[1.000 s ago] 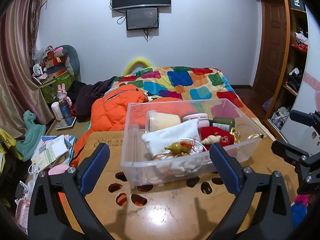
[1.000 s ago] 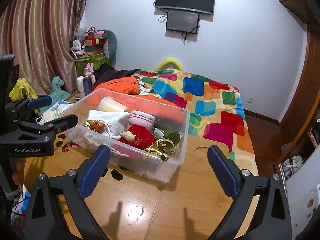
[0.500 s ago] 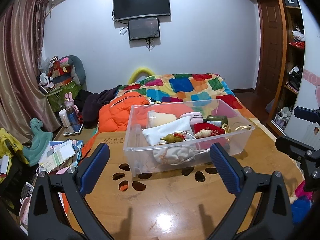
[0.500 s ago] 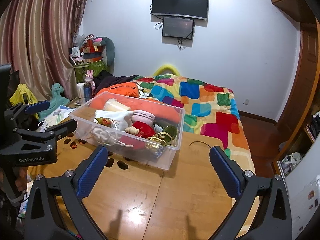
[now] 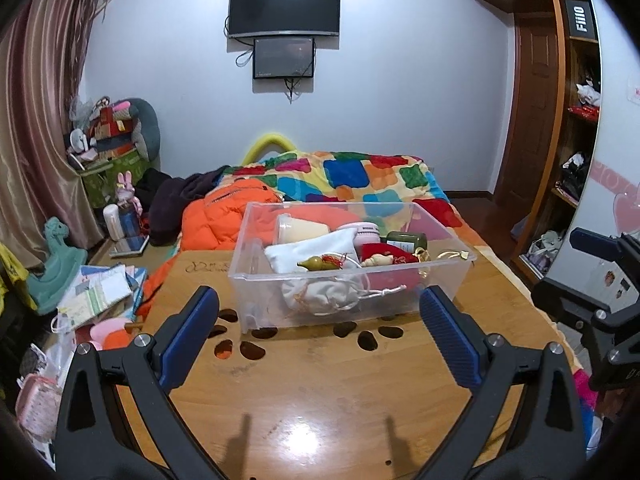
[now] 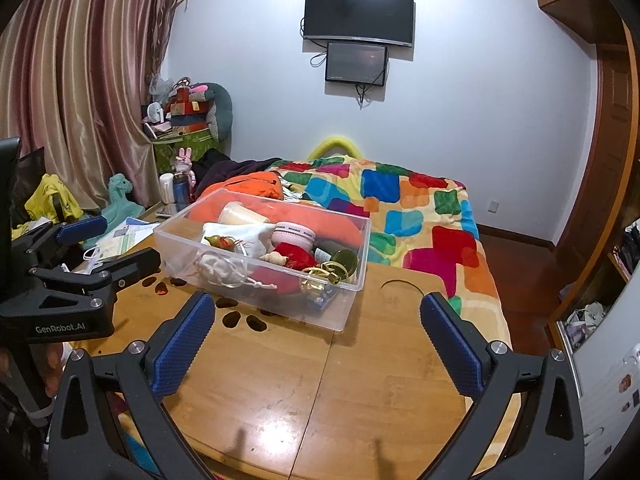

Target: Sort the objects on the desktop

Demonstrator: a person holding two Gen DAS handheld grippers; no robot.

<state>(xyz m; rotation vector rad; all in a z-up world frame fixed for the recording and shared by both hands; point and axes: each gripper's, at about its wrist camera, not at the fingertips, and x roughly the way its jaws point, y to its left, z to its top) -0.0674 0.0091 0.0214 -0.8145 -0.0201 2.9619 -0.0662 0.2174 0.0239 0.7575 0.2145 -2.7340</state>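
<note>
Bedroom clutter frames a wooden worktop (image 5: 320, 392) that butts against a bed with a patchwork quilt (image 5: 360, 176); toward the far edge of that worktop stands a clear plastic bin (image 5: 448, 284), filled with the sorted things: a white pouch (image 5: 312, 254) with a small gourd charm (image 5: 316, 263) lying on it, a cream cup (image 5: 300, 229) on its side, a pink jar (image 5: 366, 231), a dark green bottle (image 5: 406, 240), a red pouch (image 5: 390, 254) and a white drawstring bag (image 5: 324, 298) pressed against the near wall; the left claw (image 5: 320, 326) hangs above the worktop just short of the bin, blue pads wide apart and gripping nothing; the right claw (image 6: 316, 328) hovers over bare wood nearer the bin's right corner, likewise spread and empty; beyond, an orange jacket (image 5: 224, 216) lies on the bed, and two dark screens (image 5: 284, 8) hang on the wall
</note>
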